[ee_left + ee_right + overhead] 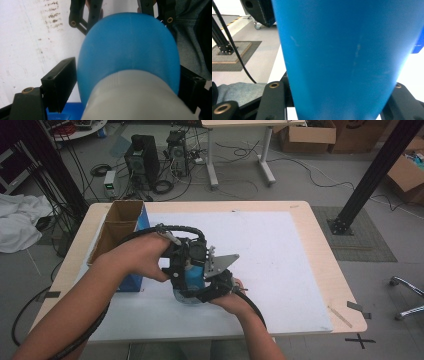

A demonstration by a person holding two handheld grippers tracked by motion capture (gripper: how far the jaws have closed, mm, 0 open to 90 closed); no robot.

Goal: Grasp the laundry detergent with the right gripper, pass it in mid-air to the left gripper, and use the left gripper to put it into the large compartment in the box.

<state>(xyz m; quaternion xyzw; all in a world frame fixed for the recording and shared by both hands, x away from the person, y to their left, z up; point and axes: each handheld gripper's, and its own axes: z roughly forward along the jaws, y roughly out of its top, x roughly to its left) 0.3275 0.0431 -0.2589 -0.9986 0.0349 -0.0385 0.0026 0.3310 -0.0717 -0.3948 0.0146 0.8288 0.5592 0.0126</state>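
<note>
There is one blue bottle (192, 277) near the middle of the table (300, 235). Two grippers hold it, the left gripper (182, 257) and the right gripper (220, 280). Two hands hold the grippers, the left hand (145, 252) and the right hand (230, 297). One open cardboard box (117, 227) sits by the left edge of the table. One white sheet (270, 265) covers the table top. On the floor past the far edge stand two dark computer towers (142, 157).
</note>
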